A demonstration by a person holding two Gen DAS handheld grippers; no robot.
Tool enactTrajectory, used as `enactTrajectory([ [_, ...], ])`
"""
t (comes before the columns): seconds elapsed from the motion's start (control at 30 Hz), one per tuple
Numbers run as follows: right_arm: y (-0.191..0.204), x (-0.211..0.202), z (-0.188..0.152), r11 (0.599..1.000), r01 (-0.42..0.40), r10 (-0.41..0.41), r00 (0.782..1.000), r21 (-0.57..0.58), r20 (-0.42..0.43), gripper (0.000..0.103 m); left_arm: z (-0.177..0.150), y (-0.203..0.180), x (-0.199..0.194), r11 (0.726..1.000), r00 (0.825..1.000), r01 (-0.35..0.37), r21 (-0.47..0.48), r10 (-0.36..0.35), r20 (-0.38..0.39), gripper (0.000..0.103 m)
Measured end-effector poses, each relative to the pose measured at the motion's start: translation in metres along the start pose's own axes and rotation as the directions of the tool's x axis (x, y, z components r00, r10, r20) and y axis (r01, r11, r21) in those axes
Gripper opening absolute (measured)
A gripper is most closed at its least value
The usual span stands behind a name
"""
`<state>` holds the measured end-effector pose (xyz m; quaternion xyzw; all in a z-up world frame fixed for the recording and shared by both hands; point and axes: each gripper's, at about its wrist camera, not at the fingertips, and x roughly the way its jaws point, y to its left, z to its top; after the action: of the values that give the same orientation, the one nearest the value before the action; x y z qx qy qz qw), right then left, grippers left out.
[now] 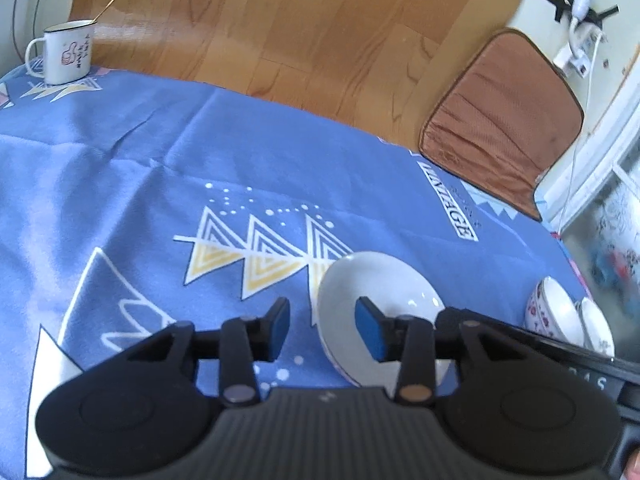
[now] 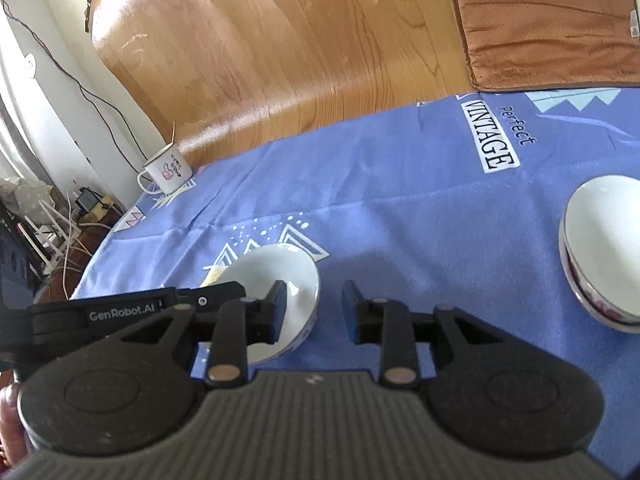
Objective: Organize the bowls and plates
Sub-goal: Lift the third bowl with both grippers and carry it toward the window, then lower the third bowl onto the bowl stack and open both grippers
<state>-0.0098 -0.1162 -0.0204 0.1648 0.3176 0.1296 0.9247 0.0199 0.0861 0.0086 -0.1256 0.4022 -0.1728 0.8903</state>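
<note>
Blue-padded left gripper (image 1: 323, 328) and right gripper (image 2: 314, 310) both stand apart, straddling opposite rims of the white bowl (image 1: 376, 300); stacked bowls (image 2: 600, 252) sit right of it; carry level, nest gently

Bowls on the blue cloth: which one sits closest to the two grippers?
The single white bowl by the triangle pattern, right at both grippers' fingers. The stacked bowls stand apart, further right.
</note>
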Motion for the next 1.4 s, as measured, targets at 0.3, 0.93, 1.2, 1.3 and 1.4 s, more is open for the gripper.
enactTrajectory([
  [0.3,0.000,0.007,-0.002,1.000,-0.013,0.013,1.000,-0.022,-0.017,0.035,-0.002,0.000,0.008,1.000,0.999,-0.031,-0.004,0.031,-0.018,0.034],
  [0.93,-0.030,-0.062,0.002,0.992,0.123,-0.113,0.974,-0.036,0.198,0.013,0.027,-0.115,0.019,0.973,0.990,0.140,0.183,-0.136,-0.037,0.014],
  [1.2,-0.077,-0.127,-0.005,0.947,0.316,-0.316,0.888,0.057,0.332,0.014,0.020,-0.204,0.050,0.909,0.962,0.269,0.317,-0.242,-0.124,0.015],
  [1.3,-0.091,-0.126,-0.008,0.939,0.332,-0.344,0.885,0.091,0.313,0.014,0.015,-0.216,0.065,0.912,0.964,0.257,0.320,-0.218,-0.151,0.015],
  [1.4,-0.102,-0.122,-0.009,0.939,0.323,-0.343,0.894,0.115,0.288,0.015,0.014,-0.217,0.075,0.919,0.963,0.249,0.306,-0.202,-0.177,0.015],
])
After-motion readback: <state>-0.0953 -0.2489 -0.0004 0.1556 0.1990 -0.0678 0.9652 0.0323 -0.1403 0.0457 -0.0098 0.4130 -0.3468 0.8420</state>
